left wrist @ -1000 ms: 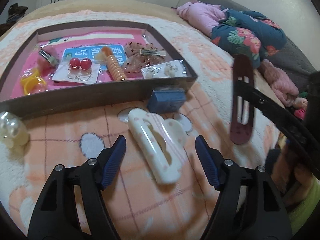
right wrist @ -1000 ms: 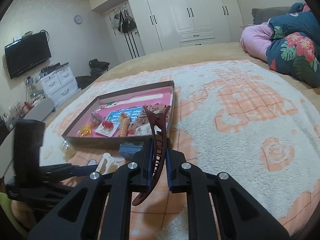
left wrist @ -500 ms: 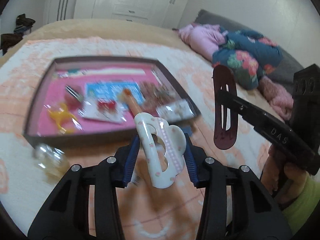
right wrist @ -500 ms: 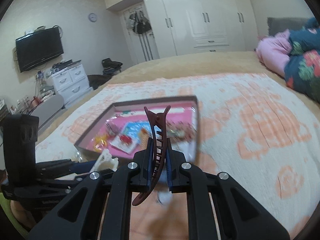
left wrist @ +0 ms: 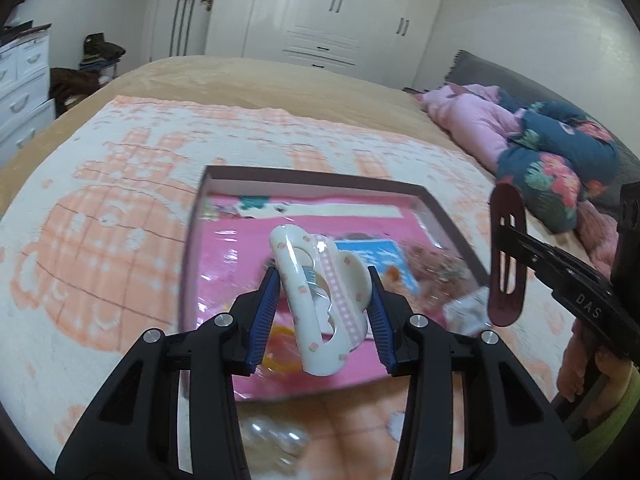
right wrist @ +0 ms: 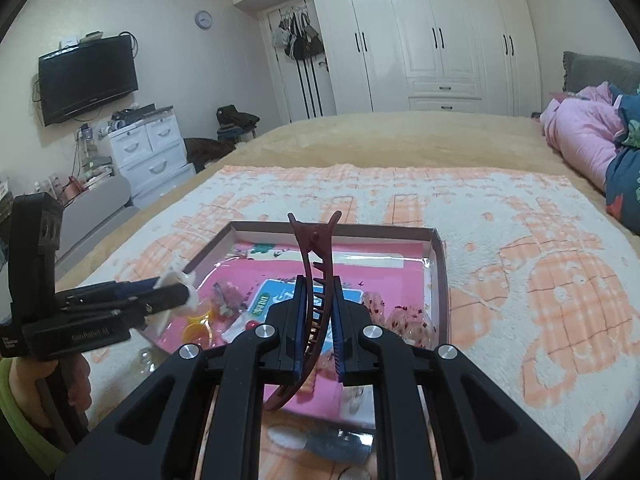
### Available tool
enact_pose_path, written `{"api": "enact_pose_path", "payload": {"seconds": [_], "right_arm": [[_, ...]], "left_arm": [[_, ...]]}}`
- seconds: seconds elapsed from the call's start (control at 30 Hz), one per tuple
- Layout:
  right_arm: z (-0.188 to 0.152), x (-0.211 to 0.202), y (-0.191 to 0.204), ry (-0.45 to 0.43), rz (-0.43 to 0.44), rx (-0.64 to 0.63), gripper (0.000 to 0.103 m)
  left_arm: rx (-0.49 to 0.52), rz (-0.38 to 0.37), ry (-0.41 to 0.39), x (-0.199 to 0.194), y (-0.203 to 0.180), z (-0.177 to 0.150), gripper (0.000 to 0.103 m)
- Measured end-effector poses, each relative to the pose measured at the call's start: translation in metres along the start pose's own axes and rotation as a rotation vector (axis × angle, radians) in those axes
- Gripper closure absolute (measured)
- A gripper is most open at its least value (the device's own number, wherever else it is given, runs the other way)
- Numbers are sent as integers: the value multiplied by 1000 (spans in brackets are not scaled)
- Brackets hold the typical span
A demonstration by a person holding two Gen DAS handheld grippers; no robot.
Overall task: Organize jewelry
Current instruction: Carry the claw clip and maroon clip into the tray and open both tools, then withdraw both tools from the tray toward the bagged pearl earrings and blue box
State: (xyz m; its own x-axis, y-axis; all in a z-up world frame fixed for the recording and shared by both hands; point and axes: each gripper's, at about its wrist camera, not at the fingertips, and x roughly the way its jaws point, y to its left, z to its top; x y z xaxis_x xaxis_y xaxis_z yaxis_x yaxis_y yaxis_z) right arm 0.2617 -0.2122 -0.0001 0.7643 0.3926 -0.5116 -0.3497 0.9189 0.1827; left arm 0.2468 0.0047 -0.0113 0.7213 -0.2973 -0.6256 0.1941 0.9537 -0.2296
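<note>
Left gripper [left wrist: 322, 304]: jaws closed most of the way, both blue pads pressing the sides of a white hair claw clip [left wrist: 316, 300]. The clip has small pink flower prints and a pink checked stripe. It stands tilted between the jaws, upper end leaning left, lifted clear of the bed and hanging over the near part of the tray [left wrist: 316, 179].

Right gripper [right wrist: 318, 330]: jaws as near shut as they go, clamped on a dark red claw clip [right wrist: 316, 276]. That clip stands roughly upright, its forked handle end at the top, teeth facing right, lower tail curving out below the jaws. It is also in the air, above the near edge of the tray. In the left wrist view the same clip shows edge-on at the right, as a slotted oval held by the right gripper's black arm.

Tray: shallow, brown-rimmed, pink-lined, lying on an orange-and-white patterned blanket [right wrist: 540, 280] on the bed. Contents partly blurred. Identifiable: a blue printed card [right wrist: 276, 300], a yellow ring-shaped piece [right wrist: 198, 326], a clear packet with reddish bits [right wrist: 400, 316].

On the blanket outside the tray, near side: a clear beaded item [left wrist: 276, 438], blurred, and a blue object [right wrist: 336, 446], type not readable.

A hand [right wrist: 28, 384] with a green sleeve holds the left gripper's handle.
</note>
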Motion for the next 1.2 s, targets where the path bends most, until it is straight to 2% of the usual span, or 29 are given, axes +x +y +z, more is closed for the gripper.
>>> {"api": "enact_pose_path", "payload": {"seconds": [0.23, 0.4, 0.73, 0.8, 0.93, 1.07, 1.2], "right_arm": [[-3, 35, -15, 67, -40, 4, 92], [-9, 54, -23, 101, -61, 30, 92], [-17, 63, -30, 123, -87, 56, 90], [-19, 61, -28, 120, -108, 42, 84], [-23, 47, -28, 84, -115, 46, 61], [-29, 30, -26, 47, -128, 24, 53], [-30, 9, -20, 1, -131, 20, 44]], "left_arm": [[-28, 46, 24, 21, 24, 7, 69], [-32, 53, 27, 28, 29, 9, 69], [-44, 67, 50, 41, 34, 9, 69], [-45, 67, 45, 41, 33, 9, 69], [-50, 66, 44, 40, 33, 8, 66], [-54, 59, 26, 29, 29, 6, 47], [-55, 55, -13, 11, 24, 5, 41]]}}
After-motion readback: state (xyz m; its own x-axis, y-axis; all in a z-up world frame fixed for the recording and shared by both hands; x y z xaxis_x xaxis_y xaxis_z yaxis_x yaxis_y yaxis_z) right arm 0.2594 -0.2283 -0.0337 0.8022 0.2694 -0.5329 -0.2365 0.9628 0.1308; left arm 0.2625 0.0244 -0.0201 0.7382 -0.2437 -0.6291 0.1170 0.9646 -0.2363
